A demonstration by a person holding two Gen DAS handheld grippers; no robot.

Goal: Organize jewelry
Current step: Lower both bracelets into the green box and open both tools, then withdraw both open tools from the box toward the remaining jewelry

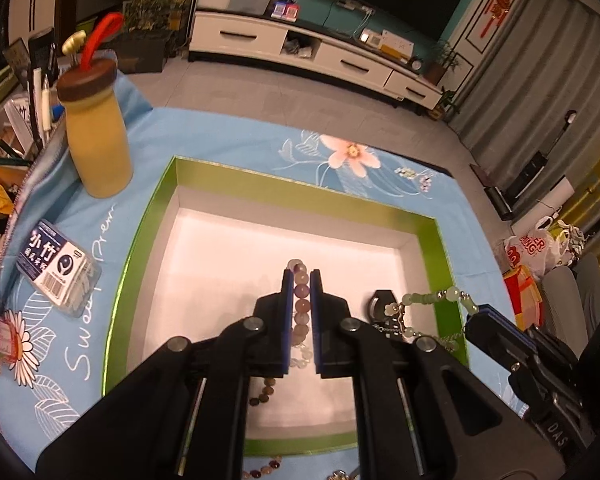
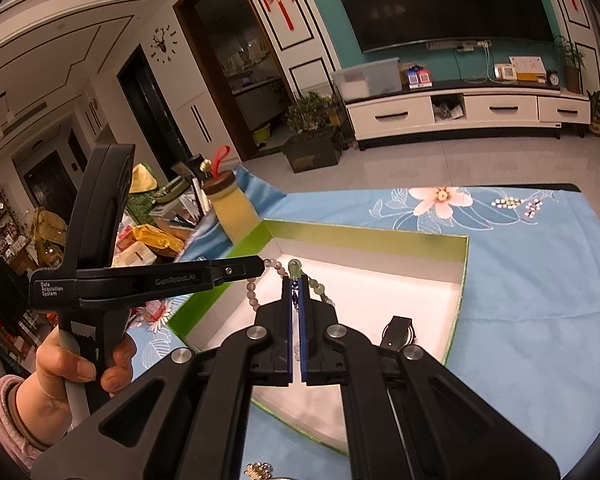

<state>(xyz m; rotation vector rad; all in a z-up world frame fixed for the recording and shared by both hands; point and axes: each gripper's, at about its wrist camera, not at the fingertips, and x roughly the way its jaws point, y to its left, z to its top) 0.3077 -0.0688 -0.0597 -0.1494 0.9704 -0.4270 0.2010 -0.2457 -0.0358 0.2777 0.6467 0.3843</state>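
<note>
A green-rimmed box (image 1: 296, 178) with a white floor lies on a blue floral cloth (image 1: 228, 136). My left gripper (image 1: 301, 276) is shut on a bracelet of pale purple beads (image 1: 302, 306), which hangs over the box floor. Beside it on the right, my right gripper (image 1: 474, 314) is shut on a green-bead chain (image 1: 424, 299). In the right wrist view, the right gripper (image 2: 299, 282) pinches that chain (image 2: 295, 267) over the box (image 2: 364, 240). The left gripper (image 2: 263, 263) comes in from the left with the bracelet (image 2: 251, 286) dangling. A black watch (image 1: 380, 304) (image 2: 398, 332) lies inside the box.
A yellow bottle (image 1: 98, 136) with a brown lid and red strap stands at the box's far left corner. A small plastic pack (image 1: 58, 268) lies on the cloth to the left. More beaded pieces (image 1: 264, 470) lie in front of the box. A person's hand (image 2: 60, 364) holds the left gripper.
</note>
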